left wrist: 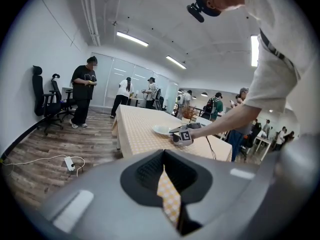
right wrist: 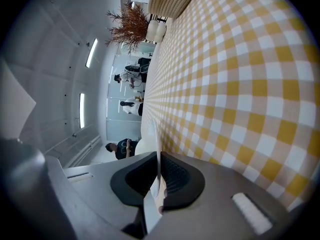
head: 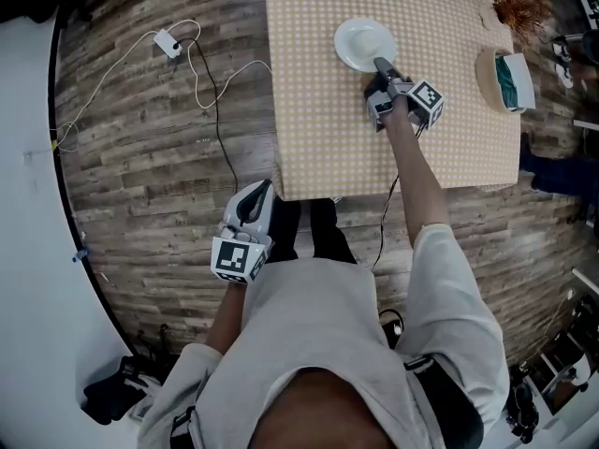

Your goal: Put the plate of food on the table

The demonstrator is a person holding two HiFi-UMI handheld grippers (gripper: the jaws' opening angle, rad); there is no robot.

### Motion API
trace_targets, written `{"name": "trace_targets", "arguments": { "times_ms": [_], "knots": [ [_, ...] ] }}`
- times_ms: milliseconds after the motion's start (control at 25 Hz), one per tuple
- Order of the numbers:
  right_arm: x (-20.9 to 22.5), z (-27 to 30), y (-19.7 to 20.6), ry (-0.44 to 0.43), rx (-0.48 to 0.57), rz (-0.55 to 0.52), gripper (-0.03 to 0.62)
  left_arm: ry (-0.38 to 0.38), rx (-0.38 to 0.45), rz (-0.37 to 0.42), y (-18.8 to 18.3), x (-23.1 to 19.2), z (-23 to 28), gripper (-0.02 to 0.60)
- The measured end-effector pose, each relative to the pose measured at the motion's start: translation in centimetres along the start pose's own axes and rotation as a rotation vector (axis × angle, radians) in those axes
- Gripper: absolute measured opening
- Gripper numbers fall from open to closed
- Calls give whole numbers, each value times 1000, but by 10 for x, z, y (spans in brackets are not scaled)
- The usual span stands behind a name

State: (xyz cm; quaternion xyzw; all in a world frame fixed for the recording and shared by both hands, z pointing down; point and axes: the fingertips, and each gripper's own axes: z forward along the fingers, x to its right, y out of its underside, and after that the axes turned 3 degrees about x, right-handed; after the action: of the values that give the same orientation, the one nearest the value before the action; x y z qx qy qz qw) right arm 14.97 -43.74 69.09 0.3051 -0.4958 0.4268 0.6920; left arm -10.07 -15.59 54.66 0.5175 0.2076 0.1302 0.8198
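A white plate [head: 363, 41] lies on the table's yellow-checked cloth [head: 318, 110]; I see no food on it. My right gripper [head: 382, 65] reaches over from the near side and is shut on the plate's near rim. In the right gripper view the plate's rim [right wrist: 157, 144] shows edge-on as a thin white strip pinched between the dark pads [right wrist: 177, 179], just above the cloth [right wrist: 240, 84]. My left gripper [head: 255, 200] hangs at my side by the table's front edge, away from the plate. It is shut, with only a narrow slit between its pads [left wrist: 145, 176].
A round woven basket [head: 505, 80] with a teal thing inside and a dried plant [head: 519, 6] stand at the table's right end. A power strip [head: 168, 43] and cable lie on the wooden floor to the left. Several people [left wrist: 84, 91] and an office chair [left wrist: 42, 104] stand farther off.
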Motion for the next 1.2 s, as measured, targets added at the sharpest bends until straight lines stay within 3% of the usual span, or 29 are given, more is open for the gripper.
{"name": "trace_targets", "arguments": {
  "times_ms": [280,840,920,1200],
  "knots": [
    [11,-1,1,78,20,39,18,-2,8,1,-3,-2,0,8],
    [10,2,-1,72,26,72,26,-6,7,-2,-3,-2,-1,8],
    [9,1,0,78,13,34,26,-7,8,-1,-4,-2,-1,8],
    [0,3,6,146,-107,-298,46,-4,8,-2,-4,-2,0,8]
  ]
}}
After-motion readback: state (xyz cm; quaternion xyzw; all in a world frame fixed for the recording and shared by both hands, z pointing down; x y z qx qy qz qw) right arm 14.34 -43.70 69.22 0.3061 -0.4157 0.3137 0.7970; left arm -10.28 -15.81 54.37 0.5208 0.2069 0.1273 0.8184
